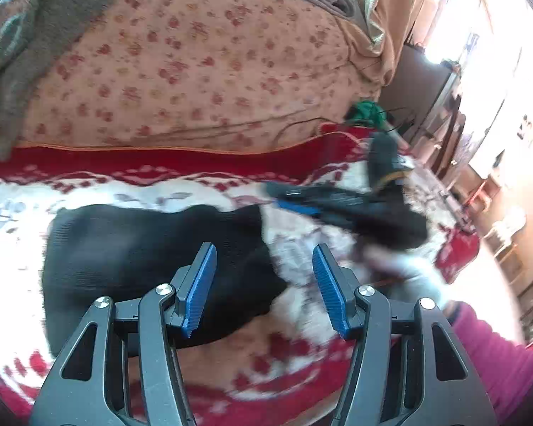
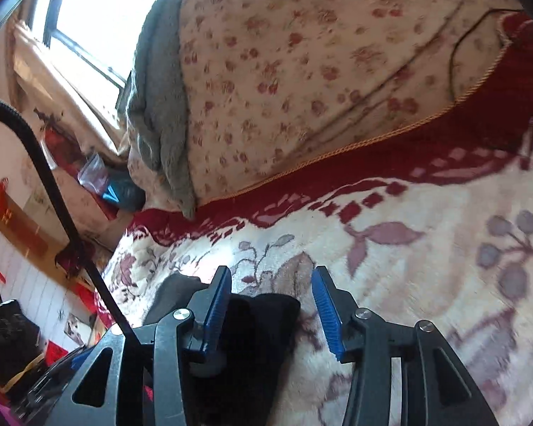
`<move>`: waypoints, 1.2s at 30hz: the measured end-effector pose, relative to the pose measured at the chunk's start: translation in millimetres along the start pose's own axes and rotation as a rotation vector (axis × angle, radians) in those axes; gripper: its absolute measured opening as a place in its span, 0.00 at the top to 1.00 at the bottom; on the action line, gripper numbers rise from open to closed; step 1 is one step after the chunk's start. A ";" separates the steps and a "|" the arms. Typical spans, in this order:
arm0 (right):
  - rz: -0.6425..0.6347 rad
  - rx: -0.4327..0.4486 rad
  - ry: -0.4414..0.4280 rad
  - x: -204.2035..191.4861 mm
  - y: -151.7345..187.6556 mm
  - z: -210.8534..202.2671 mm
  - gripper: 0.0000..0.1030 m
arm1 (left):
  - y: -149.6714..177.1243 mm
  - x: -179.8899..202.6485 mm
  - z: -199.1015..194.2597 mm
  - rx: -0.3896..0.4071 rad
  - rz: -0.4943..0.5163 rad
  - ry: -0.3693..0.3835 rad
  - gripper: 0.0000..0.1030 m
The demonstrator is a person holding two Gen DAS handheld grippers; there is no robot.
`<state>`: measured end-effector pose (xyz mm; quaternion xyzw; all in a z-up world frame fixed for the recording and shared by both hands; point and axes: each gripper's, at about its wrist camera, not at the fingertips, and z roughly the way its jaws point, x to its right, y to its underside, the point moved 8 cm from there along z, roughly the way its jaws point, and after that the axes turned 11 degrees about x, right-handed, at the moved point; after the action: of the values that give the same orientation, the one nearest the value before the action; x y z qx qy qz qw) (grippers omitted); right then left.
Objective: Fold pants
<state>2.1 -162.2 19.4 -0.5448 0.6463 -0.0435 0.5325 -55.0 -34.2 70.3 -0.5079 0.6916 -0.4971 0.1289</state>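
While one folded black pants lies on blanket, two claws, left claw and right claw, gape empty.

Bed covered by a red and white floral blanket, black folded pants lying flat on it, floral quilt heaped behind, grey towel draped over quilt

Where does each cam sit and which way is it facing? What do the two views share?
Left wrist: on the left gripper, jaws open and empty, angled down over the folded black pants on the red-and-white floral blanket. The right gripper, a gloved hand and a magenta sleeve show.
Right wrist: on the right gripper, open, angled down at the blanket and the pants' edge.
Shared: pants, blanket, floral quilt pile.
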 end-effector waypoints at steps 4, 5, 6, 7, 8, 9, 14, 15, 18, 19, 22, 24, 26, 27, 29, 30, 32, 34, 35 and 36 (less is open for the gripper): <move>0.038 0.012 -0.027 -4.0 5.5 -26.7 0.51 | 7.1 -50.1 -12.0 0.001 0.020 -0.142 0.45; 0.037 0.004 -0.035 -8.9 9.8 -30.2 0.51 | 9.6 -66.4 -14.2 -0.003 0.005 -0.177 0.45; 0.027 -0.010 -0.037 -13.4 15.0 -31.2 0.51 | 10.5 -77.3 -14.7 -0.007 -0.013 -0.203 0.45; 0.012 -0.028 -0.035 -18.6 21.8 -32.5 0.51 | 11.5 -87.9 -13.6 -0.011 -0.033 -0.225 0.45; -0.003 -0.048 -0.037 -26.3 29.5 -31.1 0.51 | 13.0 -97.4 -14.2 -0.012 -0.053 -0.246 0.45; -0.013 -0.062 -0.044 -32.4 36.0 -31.2 0.51 | 14.9 -105.4 -15.4 -0.006 -0.068 -0.266 0.45; -0.032 -0.095 -0.112 -67.0 56.4 -28.3 0.51 | 18.0 -119.2 -12.0 0.010 -0.070 -0.321 0.45; -0.025 -0.112 -0.119 -70.1 60.4 -24.9 0.51 | 17.9 -119.0 -10.9 0.011 -0.068 -0.320 0.45; -0.041 -0.162 -0.099 -72.2 74.1 -12.4 0.60 | 18.2 -115.6 -4.1 0.007 -0.059 -0.315 0.45; -0.062 -0.172 -0.091 -72.4 78.4 -9.4 0.70 | 18.3 -114.8 -2.2 0.003 -0.059 -0.311 0.45; -0.151 -0.179 -0.081 -76.6 88.1 -9.6 0.88 | 21.2 -111.0 4.5 -0.011 -0.052 -0.309 0.45; -0.180 -0.190 -0.081 -77.6 94.1 -12.9 0.90 | 24.2 -109.9 7.5 -0.017 -0.044 -0.316 0.45; -0.200 -0.227 -0.049 -70.3 104.4 -14.5 0.90 | 28.0 -109.0 10.8 -0.028 -0.042 -0.314 0.45; -0.202 -0.245 -0.035 -65.6 109.3 -13.9 0.90 | 29.7 -108.4 11.8 -0.032 -0.044 -0.313 0.45; -0.197 -0.266 -0.031 -58.4 115.3 -16.2 0.90 | 32.3 -107.0 13.1 -0.038 -0.045 -0.313 0.45; -0.201 -0.267 -0.030 -58.6 114.7 -17.9 0.90 | 33.2 -105.6 13.1 -0.039 -0.041 -0.312 0.45; -0.211 -0.259 -0.013 -57.3 108.0 -24.2 0.90 | 33.1 -102.7 12.3 -0.037 -0.037 -0.308 0.45; -0.204 -0.215 0.015 -52.5 93.8 -31.0 0.83 | 32.7 -98.8 11.5 -0.035 -0.045 -0.294 0.45; -0.193 -0.186 0.025 -49.2 84.0 -34.3 0.79 | 32.8 -96.3 11.3 -0.034 -0.048 -0.286 0.45; -0.179 -0.167 0.036 -45.6 75.9 -36.0 0.66 | 33.0 -92.8 11.5 -0.035 -0.049 -0.278 0.45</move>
<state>-81.7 -116.3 15.7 -0.6418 0.6059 -0.0468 0.4677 -24.3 36.1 7.5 -0.5909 0.6629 -0.4130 0.2021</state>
